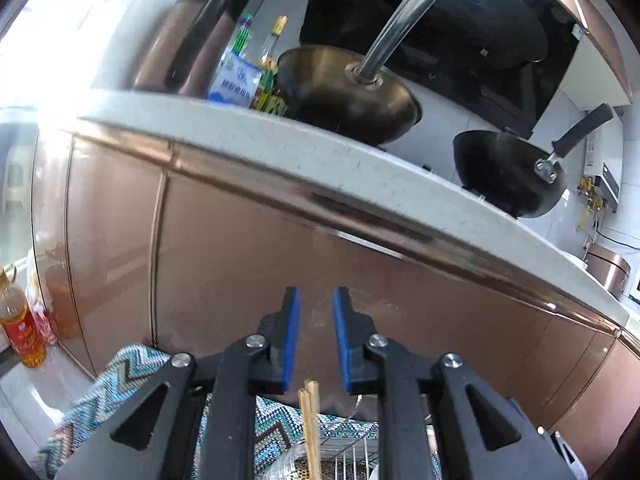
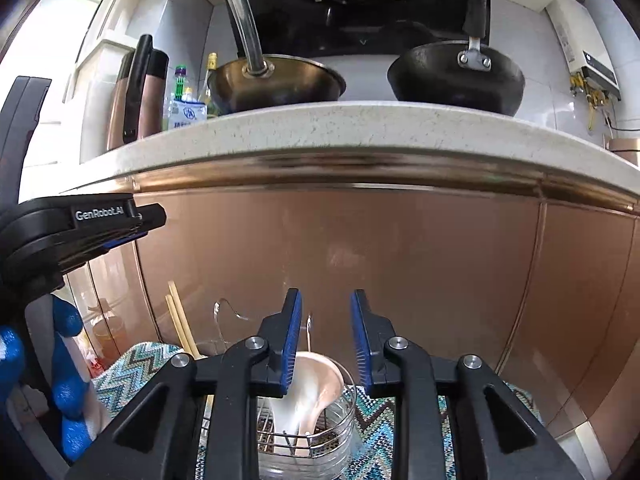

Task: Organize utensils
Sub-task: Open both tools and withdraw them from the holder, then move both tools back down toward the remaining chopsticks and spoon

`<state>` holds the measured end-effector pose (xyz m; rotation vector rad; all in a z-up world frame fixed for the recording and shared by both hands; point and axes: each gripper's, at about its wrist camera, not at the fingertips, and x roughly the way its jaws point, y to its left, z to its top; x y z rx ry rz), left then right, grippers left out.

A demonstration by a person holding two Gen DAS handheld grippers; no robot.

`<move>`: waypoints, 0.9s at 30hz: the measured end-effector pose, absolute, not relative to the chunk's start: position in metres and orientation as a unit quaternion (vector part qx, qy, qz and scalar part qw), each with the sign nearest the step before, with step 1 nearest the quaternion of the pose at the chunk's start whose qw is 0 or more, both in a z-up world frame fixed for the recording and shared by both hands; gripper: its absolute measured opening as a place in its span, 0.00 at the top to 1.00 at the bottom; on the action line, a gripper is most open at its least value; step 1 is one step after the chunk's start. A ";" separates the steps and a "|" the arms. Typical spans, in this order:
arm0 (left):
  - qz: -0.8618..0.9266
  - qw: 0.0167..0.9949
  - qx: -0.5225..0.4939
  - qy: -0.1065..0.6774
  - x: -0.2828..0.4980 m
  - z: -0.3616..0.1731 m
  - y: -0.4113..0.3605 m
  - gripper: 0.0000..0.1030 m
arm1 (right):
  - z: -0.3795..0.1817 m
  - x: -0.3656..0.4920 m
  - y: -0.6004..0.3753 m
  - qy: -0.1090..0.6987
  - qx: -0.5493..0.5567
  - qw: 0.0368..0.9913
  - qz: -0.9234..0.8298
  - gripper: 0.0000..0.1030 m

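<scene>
My right gripper (image 2: 326, 344) hovers with fingers spread, empty, just above a wire utensil holder (image 2: 320, 436) holding a pale scoop (image 2: 308, 392). My left gripper (image 1: 316, 340) is likewise spread above the chopsticks (image 1: 310, 428). Beyond, copper cabinet fronts (image 2: 360, 260) rise to the tabletop (image 2: 360, 128) edge, carrying two woks (image 2: 280, 80).

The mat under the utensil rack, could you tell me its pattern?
Teal, white and brown zigzag mat, clearest in the right wrist view.
</scene>
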<state>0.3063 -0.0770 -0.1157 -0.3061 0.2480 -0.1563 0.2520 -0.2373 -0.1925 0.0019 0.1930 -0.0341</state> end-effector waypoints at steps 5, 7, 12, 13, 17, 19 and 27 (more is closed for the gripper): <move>-0.076 0.982 -0.134 0.108 0.279 -0.083 -0.067 0.77 | -0.166 0.225 -0.244 0.085 0.004 0.996 -0.022 0.76; -0.077 0.984 -0.122 0.103 0.264 -0.067 -0.062 0.76 | -0.157 0.213 -0.246 0.083 0.005 0.996 -0.022 0.76; -0.067 0.990 -0.075 0.097 0.222 -0.042 -0.054 0.71 | -0.132 0.174 -0.246 0.070 -0.008 0.997 -0.019 0.75; -0.066 0.991 -0.068 0.095 0.214 -0.040 -0.053 0.69 | -0.127 0.164 -0.245 0.066 -0.011 0.998 -0.018 0.72; -0.058 0.993 -0.045 0.089 0.180 -0.034 -0.044 0.63 | -0.113 0.126 -0.241 0.056 -0.018 0.998 -0.010 0.66; -0.055 0.994 -0.036 0.090 0.162 -0.033 -0.035 0.62 | -0.109 0.109 -0.237 0.057 -0.030 0.998 -0.002 0.66; -0.042 0.993 -0.030 0.106 0.115 -0.029 0.015 0.61 | -0.098 0.052 -0.224 0.064 -0.080 0.995 0.021 0.67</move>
